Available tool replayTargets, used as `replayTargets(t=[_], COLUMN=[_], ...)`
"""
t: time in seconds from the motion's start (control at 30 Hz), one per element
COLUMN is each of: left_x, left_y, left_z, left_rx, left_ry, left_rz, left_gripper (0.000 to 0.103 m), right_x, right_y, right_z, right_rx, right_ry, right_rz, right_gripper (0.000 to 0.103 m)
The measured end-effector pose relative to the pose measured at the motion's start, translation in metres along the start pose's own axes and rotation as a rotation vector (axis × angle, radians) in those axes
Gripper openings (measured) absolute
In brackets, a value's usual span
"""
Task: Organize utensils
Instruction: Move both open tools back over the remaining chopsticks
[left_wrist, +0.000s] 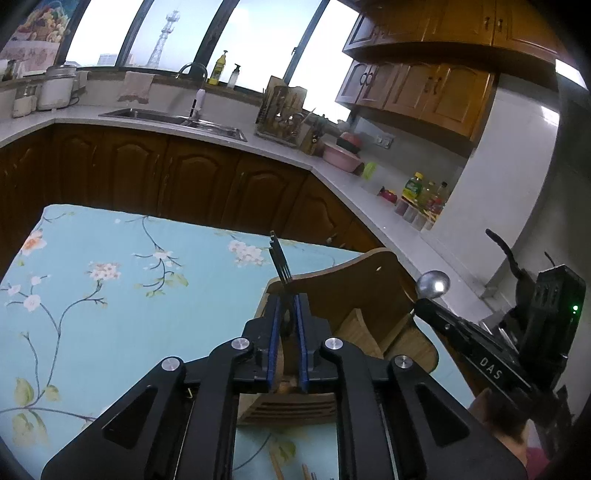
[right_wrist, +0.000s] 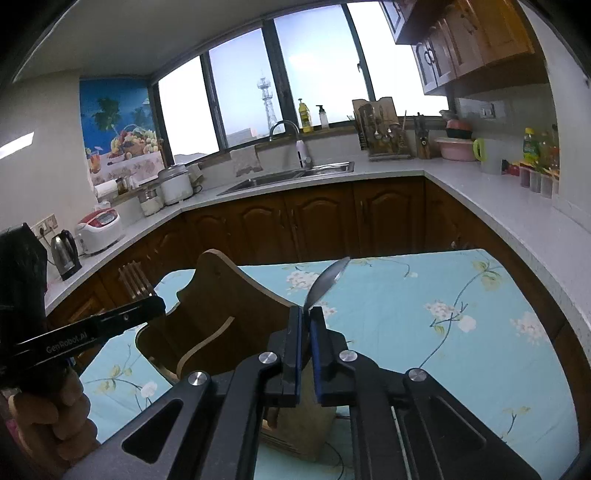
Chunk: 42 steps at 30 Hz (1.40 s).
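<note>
Fork upright in left gripper

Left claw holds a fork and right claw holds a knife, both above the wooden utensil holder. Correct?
Not quite. The right claw holds a spoon, not a knife, as the right wrist view shows. The left claw does hold a fork above the wooden utensil holder.

The left wrist camera looks forward along its fingers from low over the near edge of the pale blue floral tablecloth, facing the far steel sink and window, tilted rightward. The right wrist camera faces the same far wall more squarely from close over the cloth. Both share the curved wooden utensil holder — close beneath each — and the grey L-shaped countertop.
</note>
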<state>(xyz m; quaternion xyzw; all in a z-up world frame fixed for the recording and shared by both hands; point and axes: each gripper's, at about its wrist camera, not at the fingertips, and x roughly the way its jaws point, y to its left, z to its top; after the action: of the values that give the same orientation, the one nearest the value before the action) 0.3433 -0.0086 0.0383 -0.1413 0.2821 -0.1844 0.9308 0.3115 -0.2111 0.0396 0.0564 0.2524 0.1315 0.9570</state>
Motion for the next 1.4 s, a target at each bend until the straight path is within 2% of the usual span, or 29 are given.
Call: replayTargets(t=[0.07,0.13,0.2,0.33,0.4,0.47,0.5,0.53,0.6,0.7,0.9,1.17,1.4], left_x=[-0.003,-0.009,-0.016,-0.029,-0.035,-0.043,-0.047,-0.051,-0.061,-0.076,-0.106,-0.142,-0.158], left_y=[-0.001,0.000,0.000,0.004,0.007,0.010,0.011,0.012,0.013,0.013,0.009,0.007,-0.002], left_z=[0.000,0.000,-0.001,-0.004,-0.008,-0.012,-0.015,-0.017,-0.025,-0.034,-0.064,-0.118,-0.156], left_rx=[-0.004,-0.015,-0.028,-0.047,-0.059,-0.076,-0.083,-0.086,-0.095,-0.096,-0.099,-0.140,-0.097], left_ry=[-0.005,-0.019,-0.032,-0.041,-0.044,-0.049,-0.052,-0.052,-0.058,-0.058,-0.048,0.004,0.055], left_rz=[0.006,0.010,0.014,0.031,0.037,0.047,0.053,0.060,0.082,0.094,0.126,0.144,0.187], left_gripper=[0.019,0.034,0.039,0.051,0.054,0.058,0.062,0.068,0.075,0.079,0.086,0.087,0.087], right_x=[-0.002,-0.005,-0.009,-0.023,-0.031,-0.040,-0.045,-0.049,-0.056,-0.067,-0.100,-0.141,-0.157], right_y=[-0.002,-0.003,-0.005,-0.006,-0.008,-0.009,-0.010,-0.010,-0.011,-0.011,-0.011,-0.012,-0.016], right_z=[0.001,0.001,0.001,0.001,0.000,-0.003,-0.004,-0.005,-0.009,-0.014,-0.036,-0.081,-0.120], right_rx=[0.013,0.027,0.041,0.061,0.071,0.077,0.080,0.082,0.085,0.092,0.131,0.156,0.185], right_ry=[-0.001,0.000,-0.002,-0.021,-0.031,-0.043,-0.048,-0.052,-0.056,-0.053,-0.050,-0.032,0.035], right_rz=[0.004,0.003,0.006,0.008,0.008,0.010,0.012,0.014,0.018,0.022,0.034,-0.004,-0.036], right_gripper=[0.008,0.009,0.029,0.043,0.056,0.065,0.073,0.078,0.089,0.093,0.095,0.096,0.096])
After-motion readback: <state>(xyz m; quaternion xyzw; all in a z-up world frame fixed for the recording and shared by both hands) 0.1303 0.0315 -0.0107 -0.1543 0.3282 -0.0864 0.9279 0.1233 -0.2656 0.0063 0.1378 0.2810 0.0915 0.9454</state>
